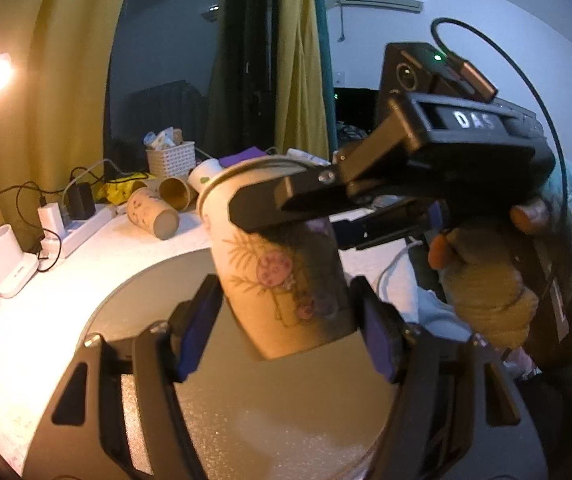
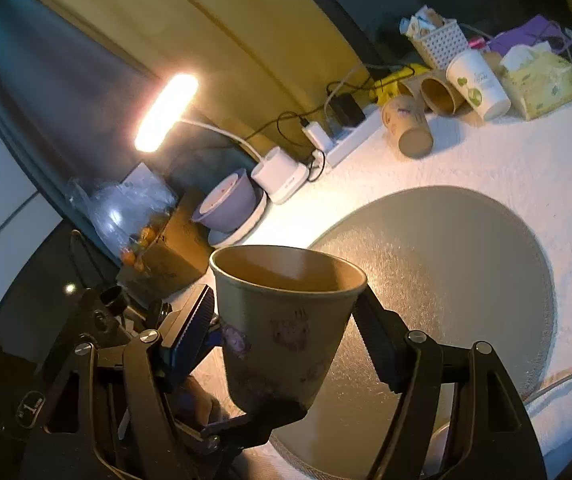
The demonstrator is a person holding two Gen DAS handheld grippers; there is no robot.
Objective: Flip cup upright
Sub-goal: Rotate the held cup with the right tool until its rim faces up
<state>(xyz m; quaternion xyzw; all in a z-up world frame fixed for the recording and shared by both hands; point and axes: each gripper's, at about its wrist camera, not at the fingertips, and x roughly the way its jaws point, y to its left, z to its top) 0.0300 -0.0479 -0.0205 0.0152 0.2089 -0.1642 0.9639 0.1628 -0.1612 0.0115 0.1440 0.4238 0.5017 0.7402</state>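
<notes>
A tan paper cup (image 1: 282, 264) with pink mushroom prints is held in the air, mouth up and slightly tilted, above the round grey mat (image 1: 286, 400). My right gripper (image 1: 286, 204) comes in from the right and is shut on the cup near its rim. In the right wrist view the cup (image 2: 282, 320) sits between the right gripper's fingers (image 2: 286, 320), with its open mouth visible. My left gripper (image 1: 286, 328) is open, its blue-padded fingers on either side of the cup's lower part without clearly touching it.
Several paper cups (image 2: 409, 124) lie or stand at the table's back, beside a white basket (image 2: 441, 40), a tissue pack (image 2: 541, 80) and a power strip (image 2: 349, 140). A lit desk lamp (image 2: 166, 112) and a purple bowl (image 2: 226, 204) stand at the left.
</notes>
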